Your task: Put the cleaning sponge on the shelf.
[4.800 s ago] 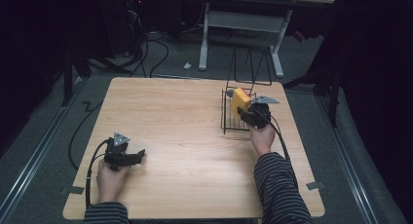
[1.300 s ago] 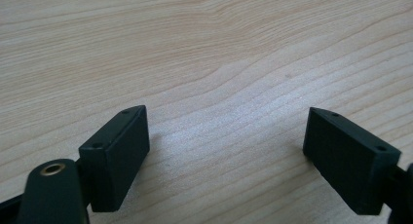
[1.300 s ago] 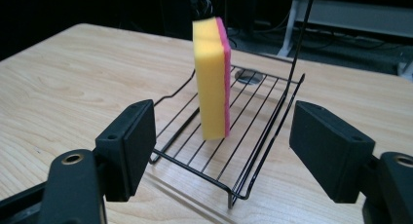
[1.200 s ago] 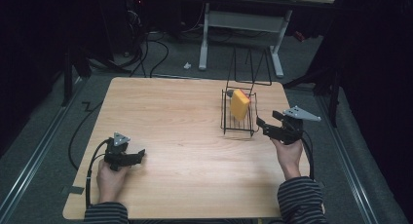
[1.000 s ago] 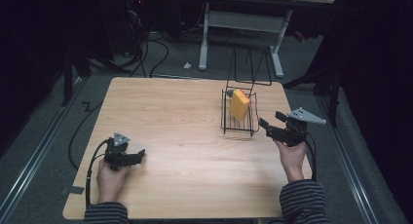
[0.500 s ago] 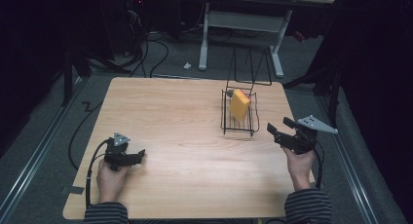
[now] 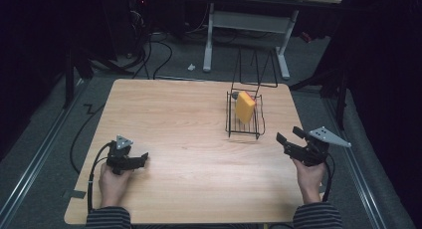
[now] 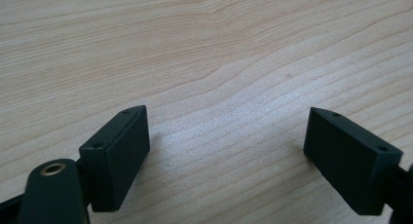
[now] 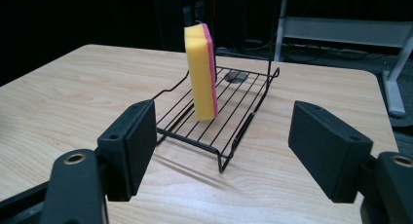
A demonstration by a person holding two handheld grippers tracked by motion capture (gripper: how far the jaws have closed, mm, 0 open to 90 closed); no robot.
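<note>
Standing on edge in wire rack, far right of table: sponge, unsupported. Right gripper wide open, empty, near rack. Left gripper open, empty, near left. Risk: knocking rack would topple sponge.

My left claw is wide open with nothing in it, just above the bare wooden desk.

no readable text, labels, brands, numbers, signs
</note>
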